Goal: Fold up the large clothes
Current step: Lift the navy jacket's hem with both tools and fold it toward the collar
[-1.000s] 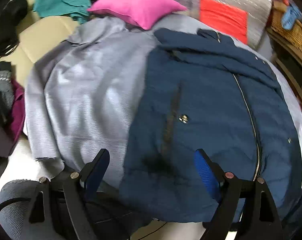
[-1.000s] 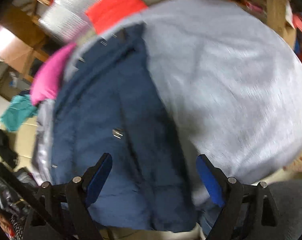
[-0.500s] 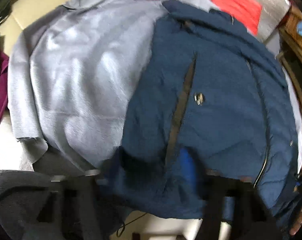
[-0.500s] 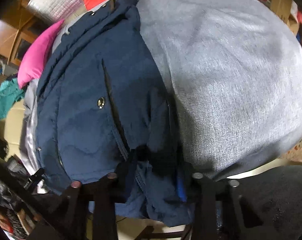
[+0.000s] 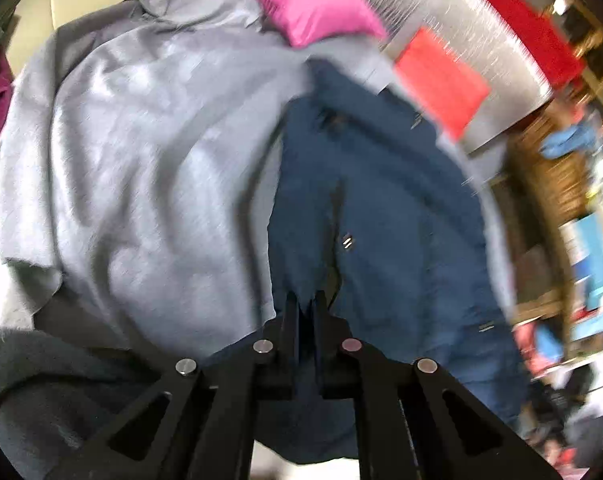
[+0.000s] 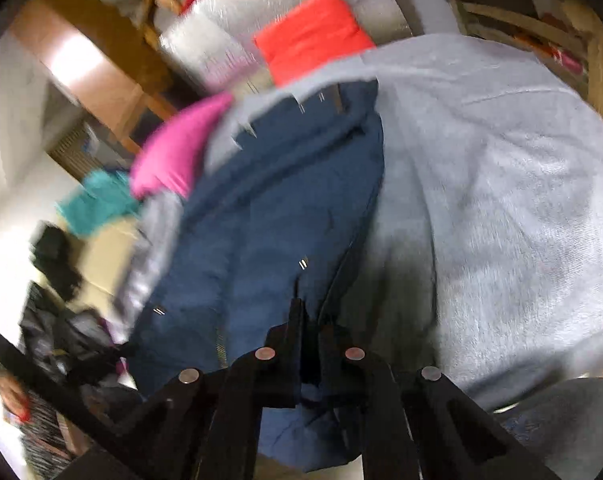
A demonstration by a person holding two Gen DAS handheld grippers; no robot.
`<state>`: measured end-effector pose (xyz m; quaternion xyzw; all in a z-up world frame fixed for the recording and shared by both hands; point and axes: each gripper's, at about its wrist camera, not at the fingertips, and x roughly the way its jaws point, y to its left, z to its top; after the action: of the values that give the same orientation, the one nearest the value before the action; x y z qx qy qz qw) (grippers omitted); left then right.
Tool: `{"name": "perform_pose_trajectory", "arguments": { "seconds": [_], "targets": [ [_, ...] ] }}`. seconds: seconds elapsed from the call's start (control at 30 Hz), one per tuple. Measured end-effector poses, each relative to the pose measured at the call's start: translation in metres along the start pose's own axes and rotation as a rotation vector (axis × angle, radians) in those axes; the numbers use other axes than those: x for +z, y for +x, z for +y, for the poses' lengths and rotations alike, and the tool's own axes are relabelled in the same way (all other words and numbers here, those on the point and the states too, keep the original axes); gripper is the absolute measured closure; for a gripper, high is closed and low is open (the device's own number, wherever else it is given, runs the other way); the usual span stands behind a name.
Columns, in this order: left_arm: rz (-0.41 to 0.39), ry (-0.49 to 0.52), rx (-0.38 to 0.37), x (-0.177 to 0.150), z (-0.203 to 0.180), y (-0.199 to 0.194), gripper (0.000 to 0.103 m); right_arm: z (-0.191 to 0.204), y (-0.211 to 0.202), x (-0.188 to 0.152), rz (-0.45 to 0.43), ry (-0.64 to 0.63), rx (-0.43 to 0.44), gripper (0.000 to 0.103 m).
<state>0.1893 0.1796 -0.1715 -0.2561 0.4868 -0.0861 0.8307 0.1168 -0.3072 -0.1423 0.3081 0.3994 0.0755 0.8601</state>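
Observation:
A navy blue jacket (image 5: 381, 208) with snaps lies on a grey cloth (image 5: 141, 160) that covers the bed. My left gripper (image 5: 305, 300) is shut on the jacket's near hem, and the fabric rises in a ridge to its fingers. From the right wrist view the same jacket (image 6: 261, 220) stretches away from me. My right gripper (image 6: 307, 312) is shut on the hem at its right side, next to the grey cloth (image 6: 501, 200). Both views are blurred by motion.
A pink pillow (image 5: 305, 0) and a red cushion (image 5: 441, 80) on a silver mat lie at the far end. Teal clothing (image 6: 97, 204) and dark clothes (image 6: 53, 256) lie to the left. Wooden shelves (image 5: 549, 184) stand to the right.
Both grippers went from wide open to shut on the jacket's near hem and lifted it. The jacket's lower edge now pulls up toward the fingers, and the views tilted.

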Motion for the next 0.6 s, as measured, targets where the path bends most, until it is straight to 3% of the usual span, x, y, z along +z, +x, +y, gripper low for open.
{"name": "perform_pose_trajectory", "arguments": {
  "seconds": [0.23, 0.47, 0.6],
  "targets": [
    [-0.017, 0.003, -0.106, 0.036, -0.01, -0.016, 0.098, -0.017, -0.007, 0.015, -0.006, 0.125, 0.181, 0.098],
    [-0.104, 0.037, -0.155, 0.086, -0.027, -0.028, 0.098, 0.002, -0.018, 0.061, -0.071, 0.09, 0.256, 0.099],
    [-0.113, 0.023, -0.131, 0.125, -0.03, -0.008, 0.098, 0.015, -0.011, 0.102, -0.095, 0.062, 0.233, 0.099]
  ]
}}
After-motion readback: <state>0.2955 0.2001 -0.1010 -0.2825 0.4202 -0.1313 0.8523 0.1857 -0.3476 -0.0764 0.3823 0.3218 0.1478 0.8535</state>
